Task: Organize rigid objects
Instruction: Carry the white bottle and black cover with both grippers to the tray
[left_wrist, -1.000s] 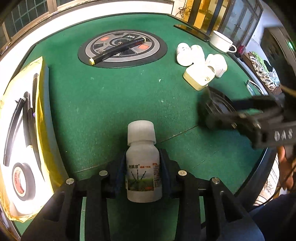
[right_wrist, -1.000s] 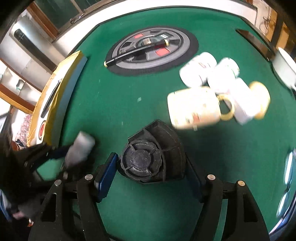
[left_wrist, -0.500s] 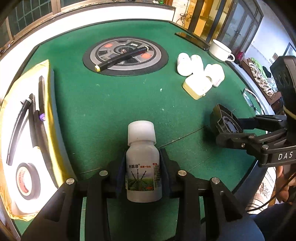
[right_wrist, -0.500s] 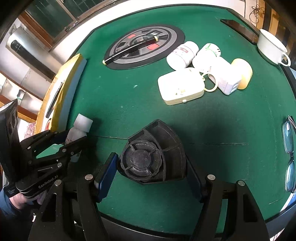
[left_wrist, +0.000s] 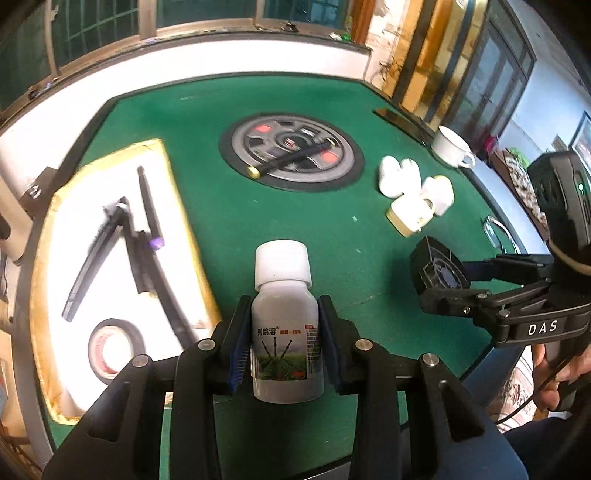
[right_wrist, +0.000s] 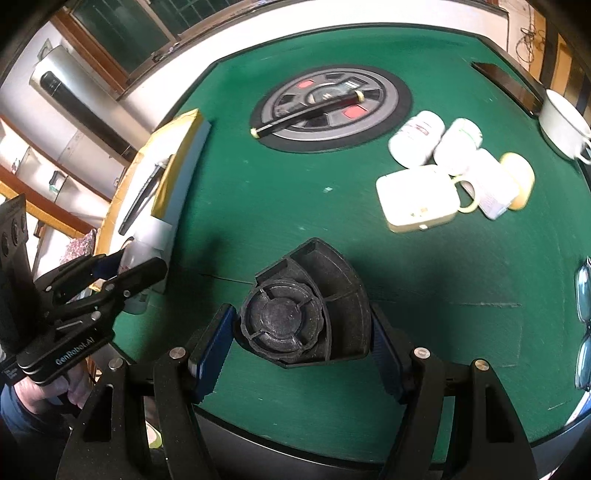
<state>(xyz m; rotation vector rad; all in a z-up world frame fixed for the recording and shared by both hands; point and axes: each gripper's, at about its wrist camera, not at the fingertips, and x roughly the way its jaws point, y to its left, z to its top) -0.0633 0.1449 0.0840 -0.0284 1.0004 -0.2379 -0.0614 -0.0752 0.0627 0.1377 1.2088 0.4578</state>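
Observation:
My left gripper is shut on a white bottle with a white cap and a green label, held upright above the green table near its front edge. It also shows in the right wrist view, next to the foam tray. My right gripper is shut on a black plastic part with a round ribbed cap, held above the table's front. The part also shows in the left wrist view, to the right of the bottle.
A yellow-edged white foam tray at the left holds black strips and a tape roll. A round grey hub with a black pen lies at the back. White bottles, a flat box and a mug cluster at right. Glasses lie at the right edge.
Both grippers have drawn back and lifted with their objects. The left gripper with the bottle has moved left toward the foam tray. The right gripper keeps the black part.

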